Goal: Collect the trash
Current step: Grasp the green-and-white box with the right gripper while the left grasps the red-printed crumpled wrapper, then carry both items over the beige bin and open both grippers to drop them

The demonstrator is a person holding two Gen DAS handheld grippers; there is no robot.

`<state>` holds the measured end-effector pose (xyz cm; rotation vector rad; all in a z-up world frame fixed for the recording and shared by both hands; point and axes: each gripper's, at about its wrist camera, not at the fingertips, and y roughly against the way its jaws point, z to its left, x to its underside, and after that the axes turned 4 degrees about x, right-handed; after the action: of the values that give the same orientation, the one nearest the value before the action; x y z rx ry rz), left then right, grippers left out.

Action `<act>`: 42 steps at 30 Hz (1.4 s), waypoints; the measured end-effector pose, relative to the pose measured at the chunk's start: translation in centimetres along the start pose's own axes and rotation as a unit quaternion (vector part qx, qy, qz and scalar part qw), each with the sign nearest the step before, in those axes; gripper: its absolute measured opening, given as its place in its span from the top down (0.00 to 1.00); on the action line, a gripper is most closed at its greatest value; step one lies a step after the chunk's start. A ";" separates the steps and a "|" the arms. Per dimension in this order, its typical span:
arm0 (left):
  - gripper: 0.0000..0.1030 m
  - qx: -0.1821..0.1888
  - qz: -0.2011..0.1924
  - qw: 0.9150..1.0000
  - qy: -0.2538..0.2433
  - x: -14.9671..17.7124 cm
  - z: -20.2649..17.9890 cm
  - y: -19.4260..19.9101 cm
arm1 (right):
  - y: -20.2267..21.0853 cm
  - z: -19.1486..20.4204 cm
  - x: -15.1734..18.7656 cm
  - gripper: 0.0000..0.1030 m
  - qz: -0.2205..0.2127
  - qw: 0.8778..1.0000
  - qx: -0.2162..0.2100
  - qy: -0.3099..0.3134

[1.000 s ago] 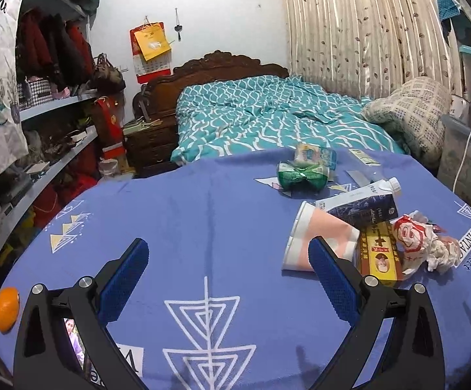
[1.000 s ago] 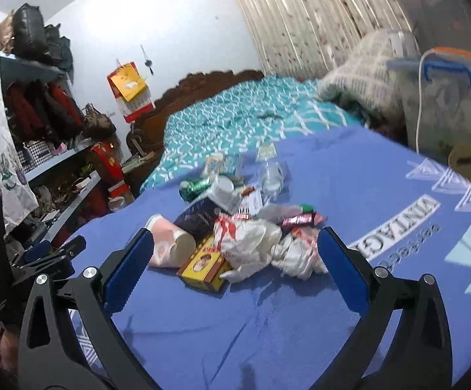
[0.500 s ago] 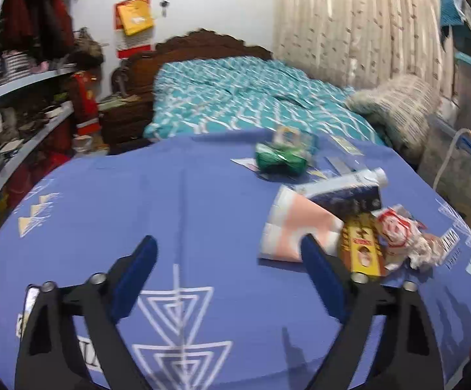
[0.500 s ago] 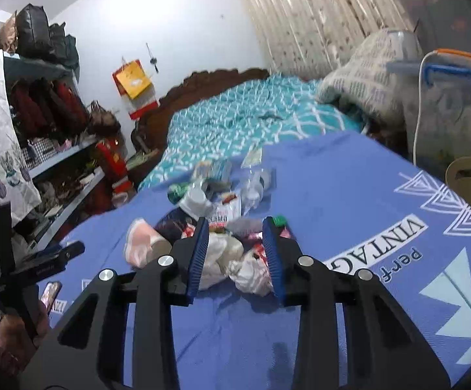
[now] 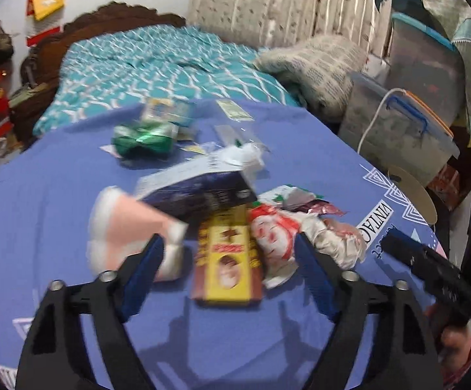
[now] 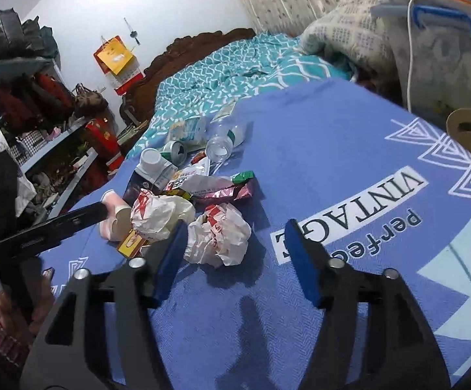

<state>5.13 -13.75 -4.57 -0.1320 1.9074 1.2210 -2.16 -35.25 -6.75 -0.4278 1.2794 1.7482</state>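
A pile of trash lies on the blue tablecloth (image 5: 46,201). In the left wrist view: a pink paper cup (image 5: 128,227), a yellow-brown box (image 5: 228,256), a dark carton (image 5: 199,188), a crumpled red-and-white wrapper (image 5: 284,230) and a green can (image 5: 144,139). My left gripper (image 5: 228,276) is open, just short of the box, its fingers either side of it. In the right wrist view my right gripper (image 6: 235,250) is open, with a crumpled wrapper (image 6: 219,237) between its fingertips. A clear bottle (image 6: 222,143) lies behind.
A bed with a teal cover (image 5: 157,61) stands beyond the table. Plastic storage bins (image 5: 407,126) and a folded blanket (image 5: 320,65) are to the right. Cluttered shelves (image 6: 33,123) stand at the left. The table's edge runs close on the right (image 6: 430,120).
My left gripper has swung right and forward to the trash pile. My right gripper narrowed half a second ago, opened again, and moved down to the crumpled wrapper.
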 end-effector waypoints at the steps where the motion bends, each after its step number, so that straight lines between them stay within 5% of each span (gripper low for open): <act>1: 0.19 0.003 0.004 1.000 0.000 -0.3 -0.4 -0.6 | -0.2 0.1 0.0 0.36 0.003 1.000 -0.002 0.004; 5: 0.22 0.024 0.036 0.999 0.003 -0.9 -1.6 -3.7 | -1.3 -0.3 -0.8 0.35 0.019 1.000 -0.020 0.006; 6: 0.34 0.025 0.041 0.999 0.000 -0.9 -1.8 -4.1 | -1.7 -0.6 -1.5 0.35 0.021 0.999 -0.027 0.002; 7: 0.60 0.032 0.050 0.998 -0.004 -0.8 -2.1 -4.6 | -2.2 -1.0 -2.3 0.35 0.025 0.999 -0.034 -0.004; 10: 0.69 0.047 0.049 0.998 -0.008 -0.2 -2.8 -4.0 | -5.2 -3.2 -4.7 0.35 0.076 0.991 -0.091 -0.063; 16: 0.69 0.062 0.019 0.998 -0.001 1.3 -1.4 0.9 | -10.8 -5.4 -6.6 0.44 0.154 0.967 -0.145 -0.142; 21: 0.69 0.067 0.017 0.997 0.018 2.3 0.1 2.9 | -14.3 -4.7 -7.7 0.47 0.183 0.966 -0.135 -0.125; 26: 0.69 0.065 0.018 0.997 0.021 2.9 0.5 3.4 | -17.4 -3.3 -8.3 0.78 0.222 0.959 -0.139 -0.106; 35: 0.69 0.070 0.002 0.997 0.011 2.0 -0.2 4.2 | -12.0 -4.0 -10.7 0.86 0.126 0.981 -0.121 -0.084; 42: 0.69 0.099 -0.004 0.995 -0.024 -0.8 -4.0 3.6 | -5.3 -11.1 -11.4 0.86 0.042 0.980 -0.107 -0.160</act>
<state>1.51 -15.31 -0.85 -0.0041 1.9719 1.0140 5.83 -50.02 -6.18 -0.2015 0.8966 1.9443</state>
